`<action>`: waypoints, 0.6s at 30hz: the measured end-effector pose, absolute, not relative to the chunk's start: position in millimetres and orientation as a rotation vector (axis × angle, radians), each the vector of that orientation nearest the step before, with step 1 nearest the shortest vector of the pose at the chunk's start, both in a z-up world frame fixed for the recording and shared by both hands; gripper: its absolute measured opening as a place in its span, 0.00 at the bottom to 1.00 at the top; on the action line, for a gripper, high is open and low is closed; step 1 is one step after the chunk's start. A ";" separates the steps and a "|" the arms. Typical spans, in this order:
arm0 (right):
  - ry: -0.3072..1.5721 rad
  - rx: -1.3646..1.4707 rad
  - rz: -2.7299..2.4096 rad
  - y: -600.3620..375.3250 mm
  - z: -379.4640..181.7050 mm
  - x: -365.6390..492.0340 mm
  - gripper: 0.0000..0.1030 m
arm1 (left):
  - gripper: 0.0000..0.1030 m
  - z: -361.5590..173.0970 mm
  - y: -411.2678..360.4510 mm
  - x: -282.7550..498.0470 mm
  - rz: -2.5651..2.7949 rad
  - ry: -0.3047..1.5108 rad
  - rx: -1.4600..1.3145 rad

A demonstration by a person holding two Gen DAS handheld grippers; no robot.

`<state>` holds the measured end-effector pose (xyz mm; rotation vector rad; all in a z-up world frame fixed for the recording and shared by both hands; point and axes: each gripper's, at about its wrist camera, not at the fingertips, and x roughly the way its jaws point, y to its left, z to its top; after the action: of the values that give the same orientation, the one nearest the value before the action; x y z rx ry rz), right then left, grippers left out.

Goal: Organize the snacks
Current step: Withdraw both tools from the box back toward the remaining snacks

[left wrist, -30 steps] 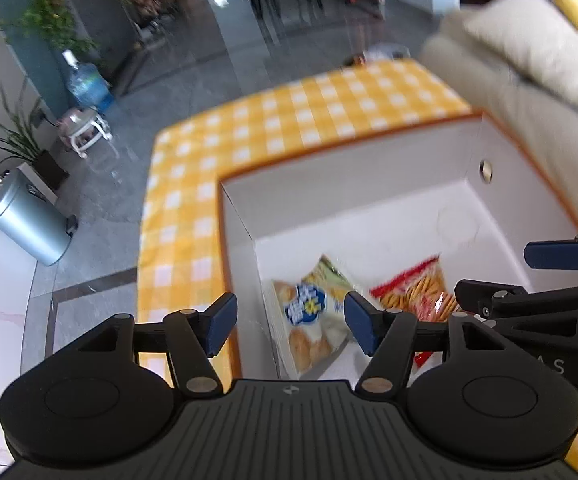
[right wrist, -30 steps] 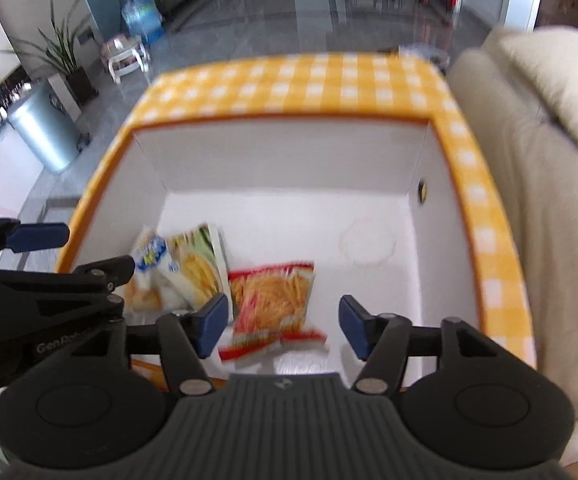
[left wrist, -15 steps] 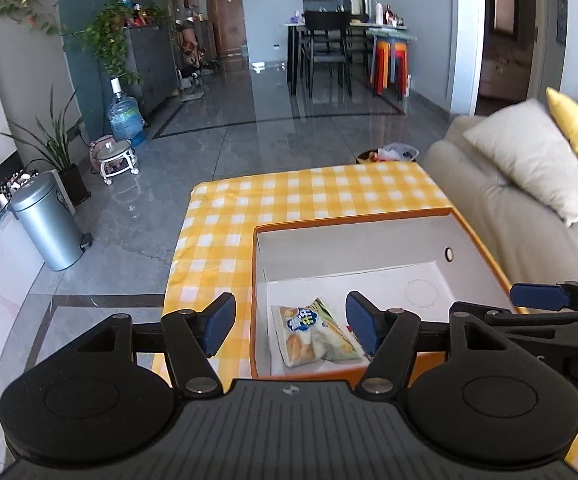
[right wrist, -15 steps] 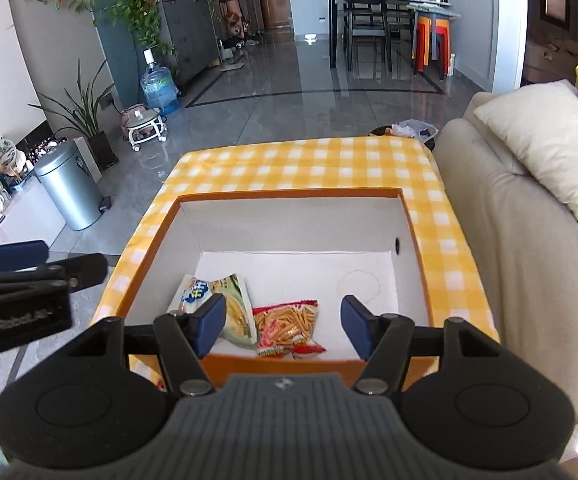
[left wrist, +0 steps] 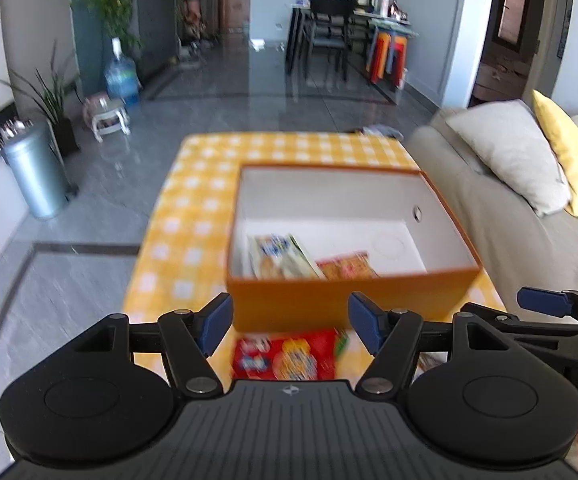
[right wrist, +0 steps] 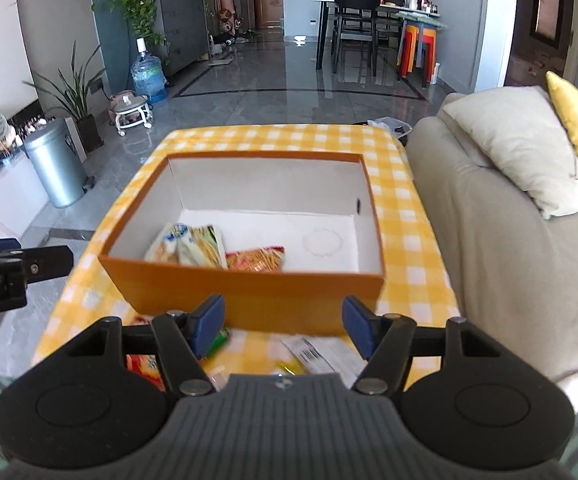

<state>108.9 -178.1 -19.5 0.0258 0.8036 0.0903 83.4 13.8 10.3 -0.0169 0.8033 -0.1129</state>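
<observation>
An orange box [left wrist: 349, 300] [right wrist: 257, 300] with a white inside stands on the yellow checked table [left wrist: 185, 240] [right wrist: 409, 248]. In it lie a pale snack bag [left wrist: 281, 256] [right wrist: 189, 246] and a red snack bag [left wrist: 347, 266] [right wrist: 255, 258]. A red snack packet [left wrist: 285, 358] [right wrist: 145, 364] lies on the table in front of the box, under my open, empty left gripper [left wrist: 291, 322]. A white packet [right wrist: 321, 356] lies under my open, empty right gripper [right wrist: 283, 324]. The right gripper also shows in the left wrist view [left wrist: 545, 300].
A beige sofa [left wrist: 509, 216] [right wrist: 509, 240] with cushions runs along the table's right side. A grey bin [left wrist: 37, 172] [right wrist: 55, 164], plants and a water bottle stand on the floor to the left. Dining chairs stand far back.
Both grippers have pulled back and up from over the box to in front of it. The packets on the table in front of the box have come into view.
</observation>
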 end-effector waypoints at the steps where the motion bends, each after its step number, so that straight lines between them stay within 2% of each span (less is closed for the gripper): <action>1: 0.804 0.013 0.086 -178.4 -21.8 102.7 0.63 | 0.75 5.9 12.6 80.1 -0.122 0.817 -0.026; 6: 0.860 0.028 0.079 -185.0 -36.8 80.6 0.64 | 0.75 -14.3 8.1 64.7 -0.143 0.887 -0.050; 13: 0.982 0.076 0.033 -194.1 -70.7 71.7 0.64 | 0.57 -38.1 1.1 56.6 -0.190 0.967 -0.072; 18: 1.018 0.060 -0.001 -196.2 -84.1 74.4 0.63 | 0.55 -53.7 -9.5 58.6 -0.215 0.998 -0.051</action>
<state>74.4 -196.2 -84.1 0.0597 1.0176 -0.0007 58.6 -9.5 -53.7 -0.0510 0.9981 -0.2147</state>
